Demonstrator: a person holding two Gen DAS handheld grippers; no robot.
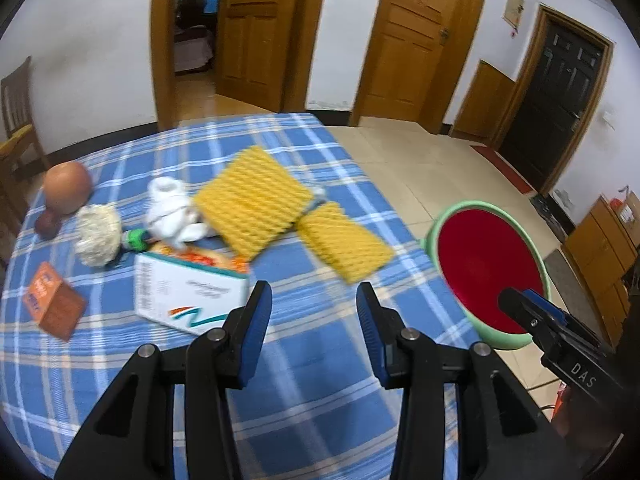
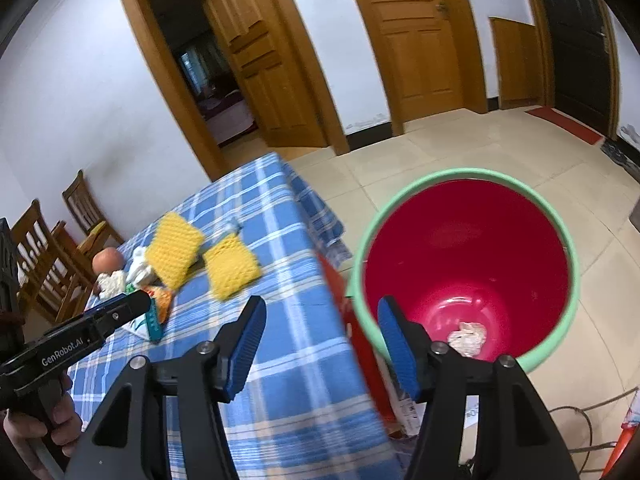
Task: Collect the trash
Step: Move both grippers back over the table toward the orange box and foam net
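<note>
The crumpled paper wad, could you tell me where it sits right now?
In the right wrist view, the crumpled paper wad lies at the bottom of the red bucket, on the floor right of the table.

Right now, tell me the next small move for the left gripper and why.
Probably ease the left gripper forward and slightly left toward the white box, the item nearest its fingers. Both grippers are open and hold nothing, the red bin beside the table already contains one crumpled scrap, and several items still lie on the checked tablecloth.
</note>
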